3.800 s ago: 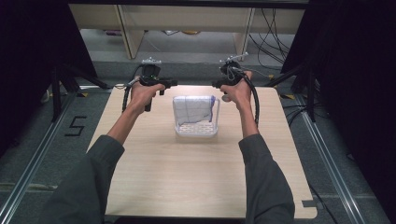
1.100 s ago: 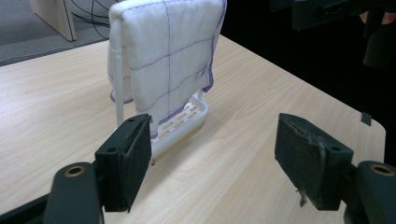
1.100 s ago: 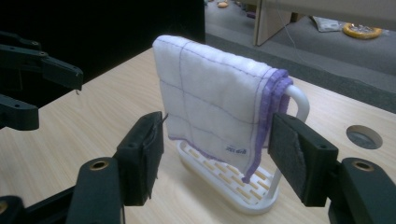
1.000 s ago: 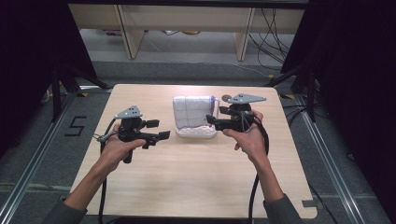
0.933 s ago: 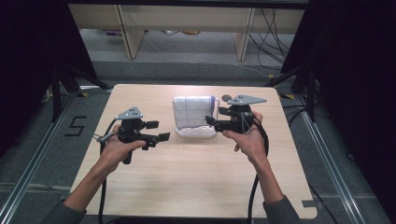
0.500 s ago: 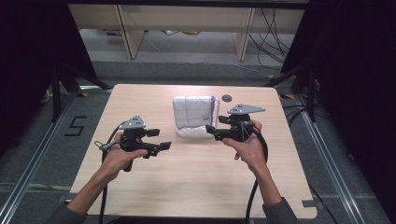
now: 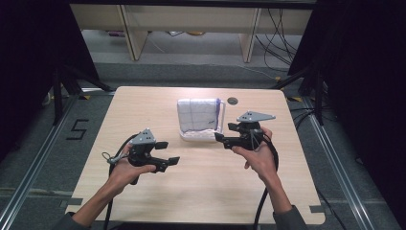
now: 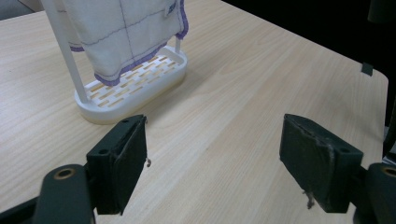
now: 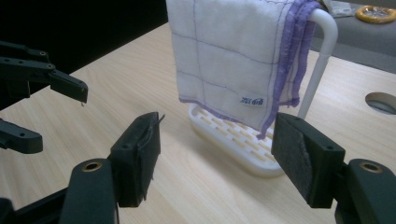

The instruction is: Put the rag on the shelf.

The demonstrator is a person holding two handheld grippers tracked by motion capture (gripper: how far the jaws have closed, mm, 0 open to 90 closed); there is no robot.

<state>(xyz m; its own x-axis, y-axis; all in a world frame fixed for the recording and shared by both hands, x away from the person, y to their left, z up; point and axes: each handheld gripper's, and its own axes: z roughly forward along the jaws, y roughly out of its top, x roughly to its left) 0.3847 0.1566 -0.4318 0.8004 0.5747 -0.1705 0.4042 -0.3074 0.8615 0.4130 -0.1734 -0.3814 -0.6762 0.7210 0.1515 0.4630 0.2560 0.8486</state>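
Both grippers, left (image 7: pixel 168 153) and right (image 7: pixel 221 138), stood wide open and empty, off the towel (image 7: pixel 197 115), which hung draped over the rack (image 7: pixel 201 136) mid-table (far half). Step looked like hang-done retreat; next probably parking the hands clear.

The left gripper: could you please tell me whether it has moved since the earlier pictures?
Yes. In the high view the left gripper has drawn back from beside the white rack toward the table's near edge, its jaws open and empty.

The pale wooden counter (image 7: pixel 201 191) bears one white slotted rack (image 7: pixel 197 136), standing just above the frame's centre.
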